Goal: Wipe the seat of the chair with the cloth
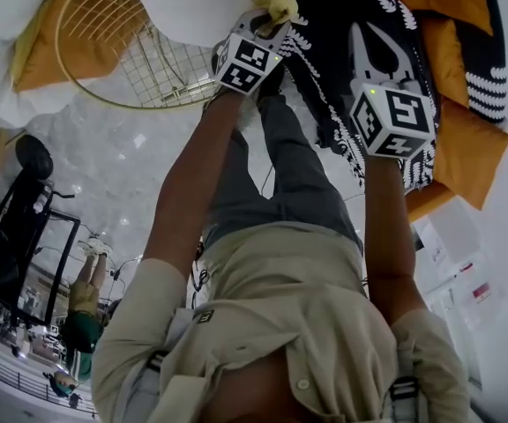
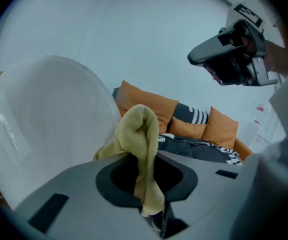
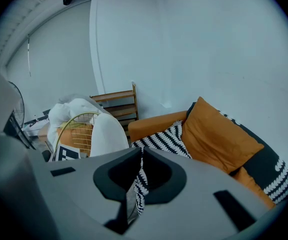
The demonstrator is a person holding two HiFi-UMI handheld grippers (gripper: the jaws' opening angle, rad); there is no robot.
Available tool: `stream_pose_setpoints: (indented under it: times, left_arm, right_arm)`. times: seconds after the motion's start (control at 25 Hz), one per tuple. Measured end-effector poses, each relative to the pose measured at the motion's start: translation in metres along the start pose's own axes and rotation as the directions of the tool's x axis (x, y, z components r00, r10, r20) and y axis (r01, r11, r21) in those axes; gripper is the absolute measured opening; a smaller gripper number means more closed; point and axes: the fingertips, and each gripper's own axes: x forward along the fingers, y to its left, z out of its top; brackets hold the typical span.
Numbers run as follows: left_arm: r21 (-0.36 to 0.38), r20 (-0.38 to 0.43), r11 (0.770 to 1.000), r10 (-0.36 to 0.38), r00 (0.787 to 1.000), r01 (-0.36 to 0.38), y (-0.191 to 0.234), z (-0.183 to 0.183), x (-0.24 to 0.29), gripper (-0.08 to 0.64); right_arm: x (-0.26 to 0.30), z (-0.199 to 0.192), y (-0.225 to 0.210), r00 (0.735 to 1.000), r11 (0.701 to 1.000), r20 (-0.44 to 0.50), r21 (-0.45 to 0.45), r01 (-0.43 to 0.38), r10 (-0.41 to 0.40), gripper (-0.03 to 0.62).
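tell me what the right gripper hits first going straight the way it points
Most likely the black-and-white patterned blanket draped on the orange sofa, which shows just past the closed jaws of the right gripper; depth is unclear.

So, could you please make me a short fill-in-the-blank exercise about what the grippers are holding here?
The left gripper is shut on the ___.
The right gripper, jaws together, holds ___.
The plain cushion on the sofa is ___.
Missing words: cloth; nothing; orange.
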Motion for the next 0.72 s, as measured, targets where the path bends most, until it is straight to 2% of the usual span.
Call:
stream_pose_setpoints:
  times: [0.12,0.24,0.36,0.48,0.56,0.64,0.72]
  left_arm:
    - [-0.004,-0.003,0.999,0.046,0.999,-0.046,0.025,-0.009,-0.014,0.074]
    - [-0.056,-0.017,0.987,0.147,0.989,-0.148,0.076,-0.03,-0.041,0.074]
    - [-0.16,-0.035,0.944,0.286,0.957,-0.288,0.144,-0.053,-0.084,0.074]
    - [-0.24,-0.07,0.869,0.43,0.9,-0.433,0.207,-0.073,-0.135,0.074]
    - [-0.267,-0.083,0.826,0.493,0.866,-0.496,0.236,-0.082,-0.162,0.074]
    - [-0.267,-0.083,0.813,0.515,0.853,-0.517,0.249,-0.083,-0.177,0.074]
    - [-0.252,-0.078,0.822,0.508,0.858,-0.51,0.249,-0.081,-0.178,0.074]
  right_arm:
    - [0.0,0.0,0.004,1.0,1.0,-0.002,-0.004,-0.005,0.005,0.028]
    - [0.002,0.002,0.01,1.0,1.0,-0.002,-0.013,-0.014,0.014,0.028]
    - [0.004,0.002,0.015,1.0,1.0,-0.006,-0.019,-0.018,0.018,0.027]
    - [0.006,0.0,0.021,1.0,0.999,-0.01,-0.024,-0.024,0.024,0.028]
    - [0.008,-0.001,0.025,0.999,0.999,-0.015,-0.028,-0.03,0.03,0.028]
    - [0.009,0.0,0.031,0.999,0.999,-0.016,-0.032,-0.037,0.036,0.028]
    - [0.01,0.001,0.035,0.999,0.999,-0.014,-0.035,-0.041,0.04,0.028]
